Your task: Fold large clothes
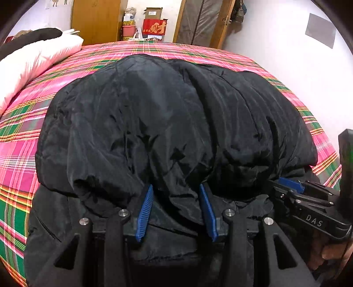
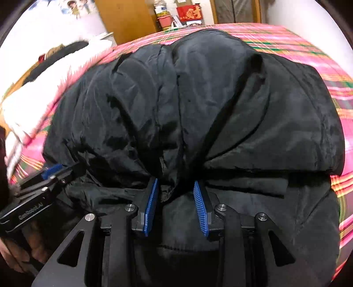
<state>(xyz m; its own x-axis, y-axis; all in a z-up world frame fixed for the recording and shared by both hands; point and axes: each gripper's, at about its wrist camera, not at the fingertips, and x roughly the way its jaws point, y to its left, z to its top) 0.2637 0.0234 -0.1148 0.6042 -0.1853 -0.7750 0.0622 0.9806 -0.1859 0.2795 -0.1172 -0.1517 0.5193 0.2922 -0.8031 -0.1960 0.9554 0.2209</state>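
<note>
A large black padded jacket (image 1: 167, 123) lies on a bed with a pink, green and yellow plaid sheet (image 1: 19, 159). Its far part is folded over toward me, making a thick bulge. My left gripper (image 1: 176, 194) has its blue pads apart, with a fold of the jacket's edge between them. My right gripper (image 2: 176, 187) also has a bunch of the black jacket (image 2: 198, 106) between its blue pads, which stand partly apart. Each gripper shows in the other's view, the right one in the left wrist view (image 1: 308, 203) and the left one in the right wrist view (image 2: 44, 187).
A white pillow or duvet (image 1: 33, 64) with a dark garment on it lies at the bed's far left. Beyond the bed stand a wooden wardrobe (image 1: 97, 19), a red box (image 1: 154, 27) and stacked containers. A white wall (image 1: 286, 55) runs along the right side.
</note>
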